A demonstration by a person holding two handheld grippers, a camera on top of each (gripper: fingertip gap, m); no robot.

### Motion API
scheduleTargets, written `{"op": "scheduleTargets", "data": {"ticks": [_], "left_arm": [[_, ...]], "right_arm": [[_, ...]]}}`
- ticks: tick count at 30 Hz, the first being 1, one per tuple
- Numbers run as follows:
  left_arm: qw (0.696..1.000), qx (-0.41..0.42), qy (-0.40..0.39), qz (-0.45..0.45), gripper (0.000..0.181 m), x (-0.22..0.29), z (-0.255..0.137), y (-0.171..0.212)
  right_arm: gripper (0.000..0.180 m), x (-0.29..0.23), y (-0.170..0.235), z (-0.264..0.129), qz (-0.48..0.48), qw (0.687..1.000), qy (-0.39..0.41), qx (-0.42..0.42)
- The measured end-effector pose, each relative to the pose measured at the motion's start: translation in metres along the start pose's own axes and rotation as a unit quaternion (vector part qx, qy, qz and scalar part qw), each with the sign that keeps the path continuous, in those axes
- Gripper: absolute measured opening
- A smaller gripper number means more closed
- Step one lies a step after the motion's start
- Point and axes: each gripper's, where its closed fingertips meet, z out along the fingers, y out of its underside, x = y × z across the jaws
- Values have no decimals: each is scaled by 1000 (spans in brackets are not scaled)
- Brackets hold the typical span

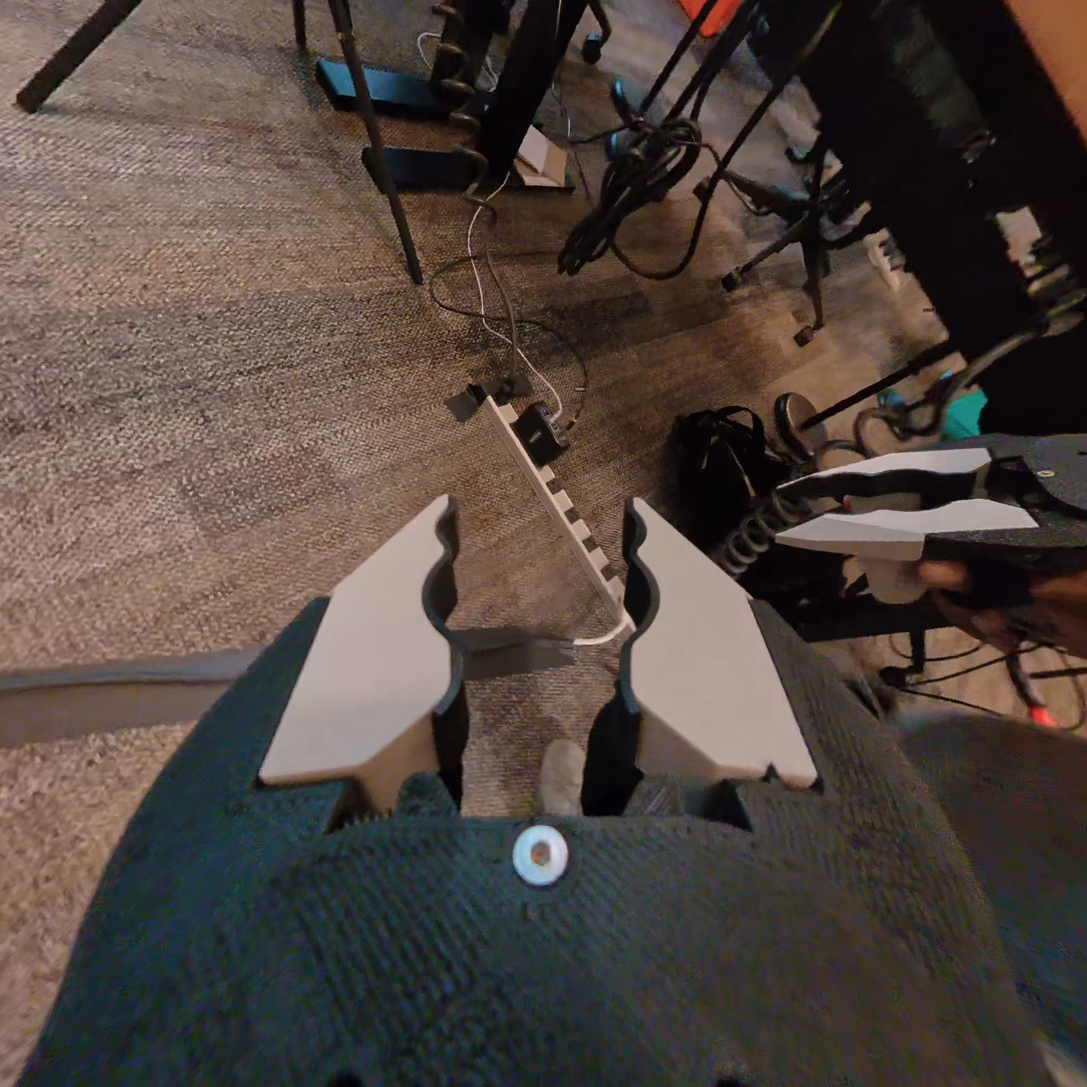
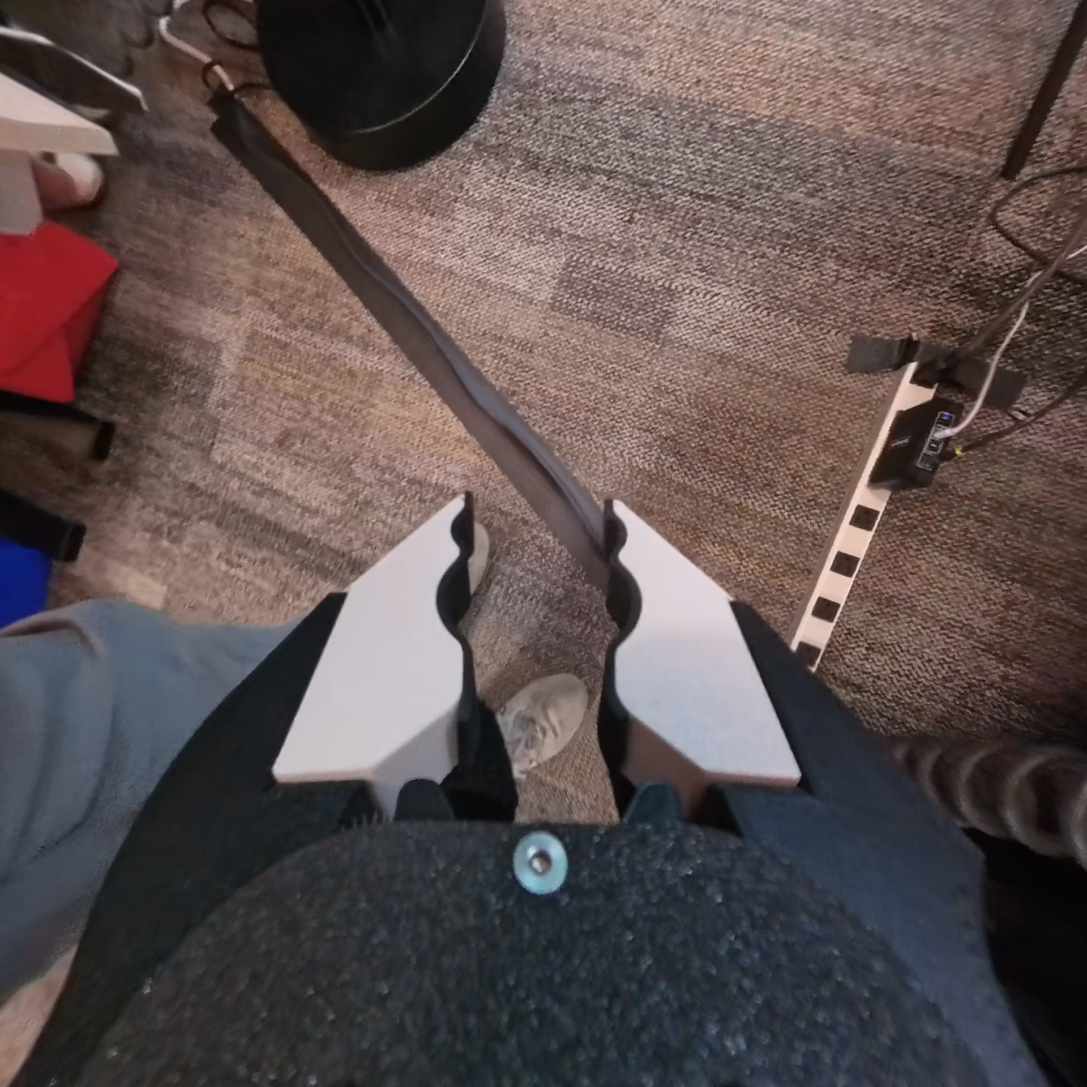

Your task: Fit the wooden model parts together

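Observation:
No wooden model parts show in either view. My left gripper (image 1: 541, 506) is open and empty, pointing down at the grey carpet. My right gripper (image 2: 538, 500) is open and empty too, also held over the carpet. The right gripper also shows in the left wrist view (image 1: 782, 512) at the right edge, held by a hand, with its jaws apart. The left gripper shows in the right wrist view (image 2: 112, 114) at the top left corner.
A white power strip (image 1: 553, 500) (image 2: 847, 529) lies on the carpet with cables. A grey floor cable cover (image 2: 412, 329) runs diagonally. A black round base (image 2: 382, 76) stands at the top. Stand legs and tangled cables (image 1: 647, 176) crowd the far side. A shoe (image 2: 544, 720) shows below.

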Motion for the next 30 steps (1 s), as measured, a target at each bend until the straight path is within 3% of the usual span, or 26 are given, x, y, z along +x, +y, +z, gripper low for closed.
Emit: {"op": "scheduleTargets", "data": {"ticks": [4, 9, 12, 18, 26, 30], "left_arm": [[998, 1, 10, 67, 55, -48, 30, -2], [986, 0, -4, 166, 54, -123, 75, 21], [980, 13, -3, 200, 53, -152, 106, 39], [980, 34, 28, 194, 53, -162, 159, 73], [975, 11, 20, 222, 54, -150, 143, 111], [972, 32, 7, 233, 56, -146, 131, 105]], "right_arm": [[42, 23, 5, 34, 8, 999, 26, 33], [42, 70, 33, 74, -101, 991, 51, 72], [42, 102, 68, 96, -168, 979, 61, 95], [39, 169, 159, 126, -134, 980, 94, 118], [39, 193, 264, 161, -47, 977, 155, 137], [40, 187, 270, 152, -9, 978, 137, 156]]}}
